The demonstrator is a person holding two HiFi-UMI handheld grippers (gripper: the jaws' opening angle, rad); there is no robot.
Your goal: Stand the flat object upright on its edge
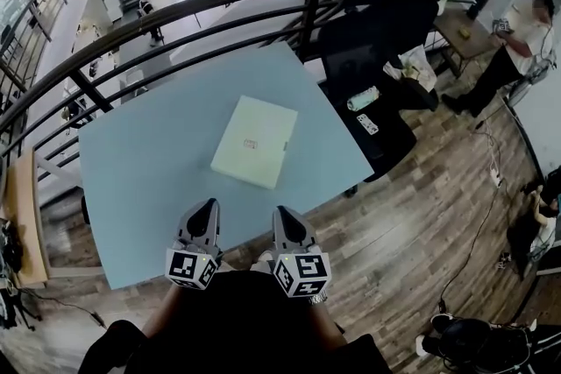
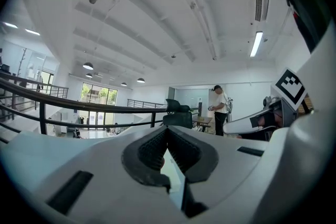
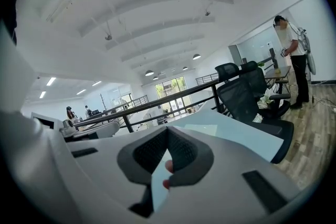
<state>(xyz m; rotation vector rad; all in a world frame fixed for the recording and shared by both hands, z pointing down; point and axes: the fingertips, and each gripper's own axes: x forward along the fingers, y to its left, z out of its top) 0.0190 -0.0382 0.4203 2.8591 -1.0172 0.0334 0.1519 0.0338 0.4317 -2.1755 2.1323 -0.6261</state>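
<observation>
A dark railing [image 1: 175, 13] curved along the far left side of a pale blue table [image 1: 140, 171]. At the near edge of the table, the left gripper [image 1: 209, 204] pointed away from the person, its jaws clenched together on nothing. A flat cream box [image 1: 255, 141] lay on its broad face near the middle of the table, beyond both grippers and apart from them. The right gripper [image 1: 282, 211], just beside the left, was likewise clenched and empty. Farther right stood a black chair [image 1: 372, 57] and, at the far right, a person [image 1: 517, 44] on a wooden floor [image 1: 412, 215].
</observation>
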